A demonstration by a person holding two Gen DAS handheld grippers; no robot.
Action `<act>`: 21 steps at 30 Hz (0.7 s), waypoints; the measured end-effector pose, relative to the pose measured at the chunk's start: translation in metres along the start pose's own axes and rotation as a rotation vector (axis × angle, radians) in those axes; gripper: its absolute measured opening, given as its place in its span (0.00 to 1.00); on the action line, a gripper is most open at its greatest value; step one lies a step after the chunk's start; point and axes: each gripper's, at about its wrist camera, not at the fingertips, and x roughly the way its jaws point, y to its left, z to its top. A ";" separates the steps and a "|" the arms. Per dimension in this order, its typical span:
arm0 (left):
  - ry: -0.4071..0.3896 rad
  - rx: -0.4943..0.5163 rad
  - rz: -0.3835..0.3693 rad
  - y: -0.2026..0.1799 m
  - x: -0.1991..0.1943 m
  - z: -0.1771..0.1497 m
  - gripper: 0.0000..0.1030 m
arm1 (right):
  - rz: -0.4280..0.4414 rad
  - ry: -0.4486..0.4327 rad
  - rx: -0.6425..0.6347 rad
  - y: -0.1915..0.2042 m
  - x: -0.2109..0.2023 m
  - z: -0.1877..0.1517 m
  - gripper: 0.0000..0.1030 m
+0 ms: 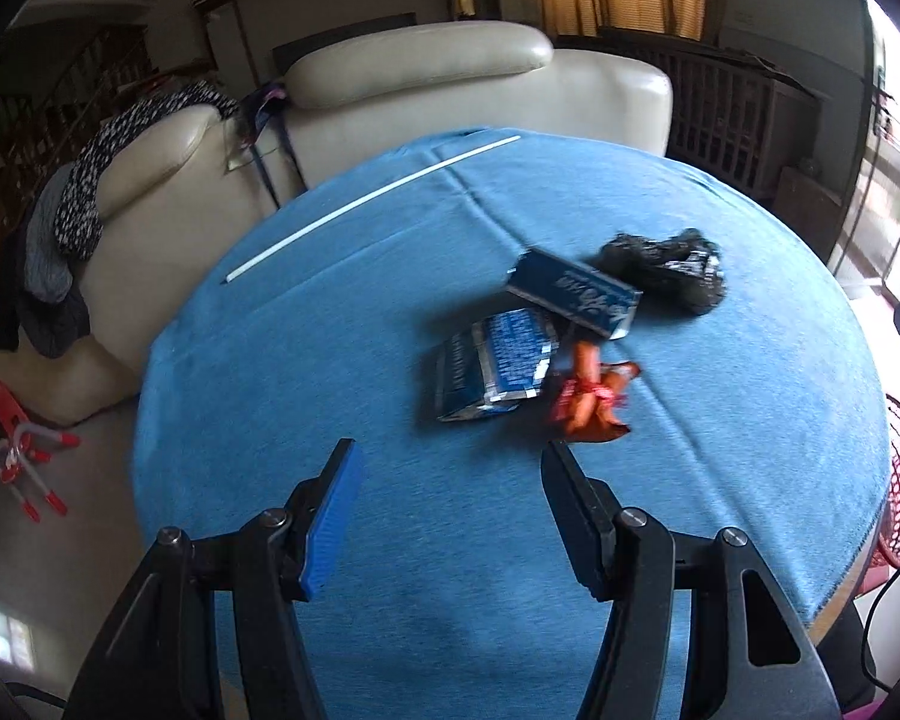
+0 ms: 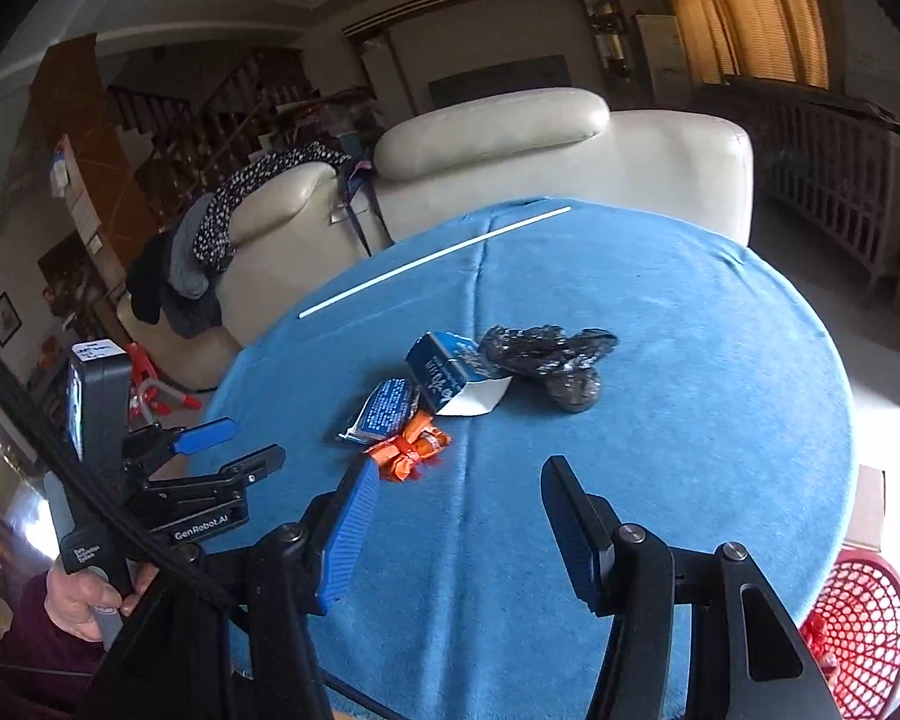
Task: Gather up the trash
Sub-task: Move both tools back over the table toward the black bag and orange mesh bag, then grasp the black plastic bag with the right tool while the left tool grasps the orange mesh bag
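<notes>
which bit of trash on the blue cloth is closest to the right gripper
The orange wrapper, tied with a ribbon. It lies nearest the right gripper, just beyond its blue pad; the blue foil packet, blue carton and black plastic bag sit farther back.

left gripper (image 1: 450, 468) angled downward, jaws parted with nothing between them. right gripper (image 2: 459, 486) the same, tilted down and empty. a hand (image 2: 87, 597) grips the left gripper's handle.
</notes>
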 end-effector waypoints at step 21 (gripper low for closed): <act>0.137 -0.136 -0.152 0.030 0.046 0.003 0.64 | -0.054 0.137 0.125 -0.047 0.105 0.022 0.59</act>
